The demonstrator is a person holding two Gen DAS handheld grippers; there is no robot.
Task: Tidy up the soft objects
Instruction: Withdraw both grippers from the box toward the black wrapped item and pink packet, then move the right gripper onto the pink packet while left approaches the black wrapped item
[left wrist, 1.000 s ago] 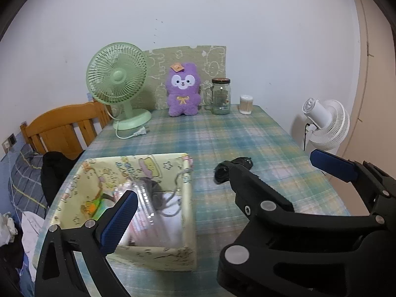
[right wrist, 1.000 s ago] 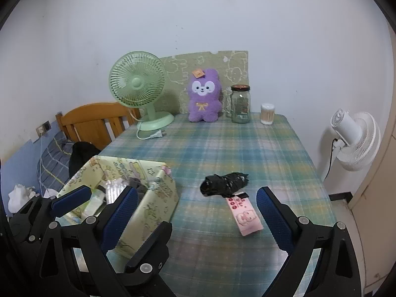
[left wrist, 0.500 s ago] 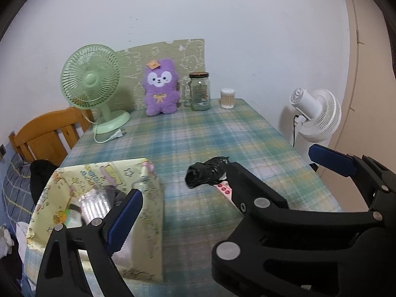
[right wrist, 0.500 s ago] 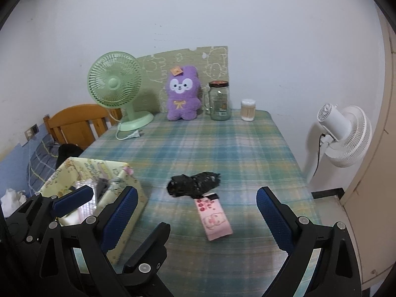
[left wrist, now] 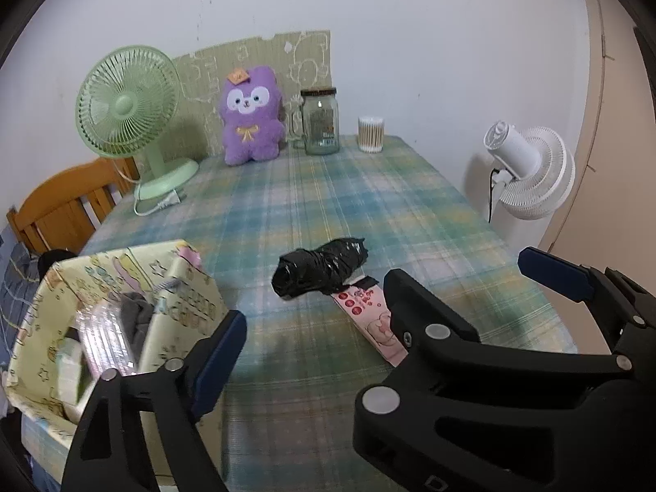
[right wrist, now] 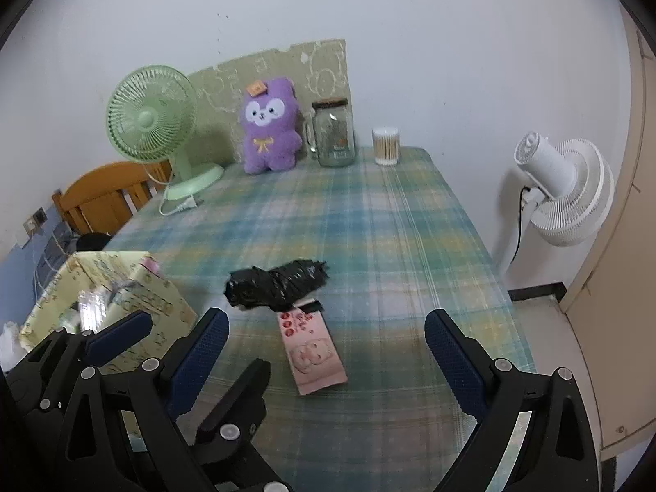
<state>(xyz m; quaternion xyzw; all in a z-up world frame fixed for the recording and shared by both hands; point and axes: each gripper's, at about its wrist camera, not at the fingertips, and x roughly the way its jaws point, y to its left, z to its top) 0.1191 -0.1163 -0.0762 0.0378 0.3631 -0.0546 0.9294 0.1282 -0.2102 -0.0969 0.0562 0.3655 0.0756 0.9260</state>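
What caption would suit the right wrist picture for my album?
Open right hand-held gripper over a pink packet and black bundle on a checked table.

Black bundle (left wrist: 322, 267) overlapping pink packet (left wrist: 371, 315)

Both wrist views look down, side by side, sharing the checked table (left wrist: 311, 205)

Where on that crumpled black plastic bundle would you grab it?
Probably across the middle of the black plastic bundle, from above. It lies flat like a sausage, left to right, narrow enough for the open right hand-held gripper; its near end overlaps the pink packet.
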